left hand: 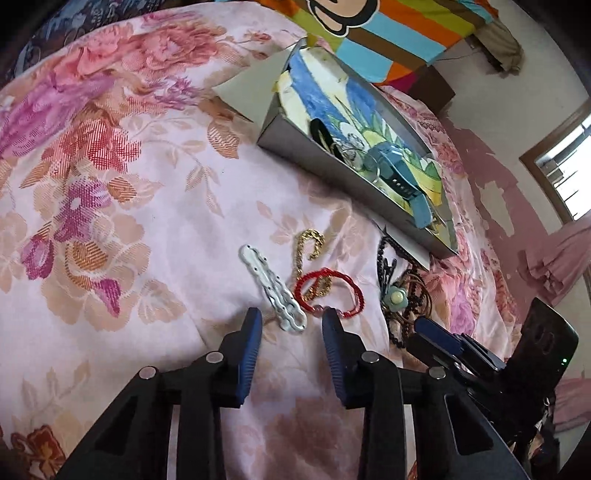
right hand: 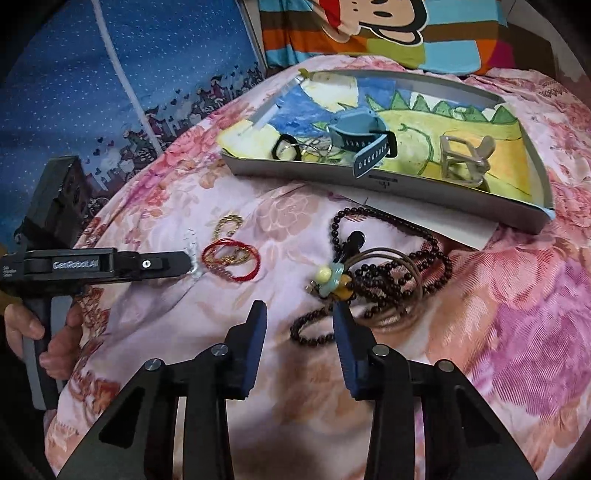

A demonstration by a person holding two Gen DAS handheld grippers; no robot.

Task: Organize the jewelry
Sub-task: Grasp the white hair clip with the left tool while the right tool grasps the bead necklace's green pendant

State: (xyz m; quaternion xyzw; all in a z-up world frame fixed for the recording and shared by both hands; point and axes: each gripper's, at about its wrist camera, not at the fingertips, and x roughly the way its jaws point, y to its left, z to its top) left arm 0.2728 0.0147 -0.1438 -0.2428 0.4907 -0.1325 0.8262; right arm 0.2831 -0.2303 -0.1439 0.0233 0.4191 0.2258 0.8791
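Note:
Loose jewelry lies on a floral bedspread before a shallow grey box point(left hand: 295, 147) point(right hand: 424, 192) lined with a drawing. My left gripper point(left hand: 291, 317) is open, its tips straddling the near end of a white hair clip point(left hand: 271, 284) point(right hand: 192, 251). Beside the clip lie a red cord bracelet point(left hand: 328, 291) point(right hand: 231, 258) and a gold chain point(left hand: 310, 243) point(right hand: 229, 223). My right gripper point(right hand: 300, 312) is open and hovers just short of a dark bead necklace point(right hand: 391, 280), brown hair ties point(right hand: 402, 266) and a flower hair clip point(right hand: 328, 277) point(left hand: 395, 299). The box holds a blue watch point(right hand: 358, 133) point(left hand: 399, 173).
A clear holder point(right hand: 461, 158), rings and a black loop point(right hand: 286, 146) also lie in the box. A striped cartoon pillow point(right hand: 369, 33) sits behind it. A blue curtain point(right hand: 110, 92) hangs at the left. A hand point(right hand: 44, 332) holds the left gripper's handle.

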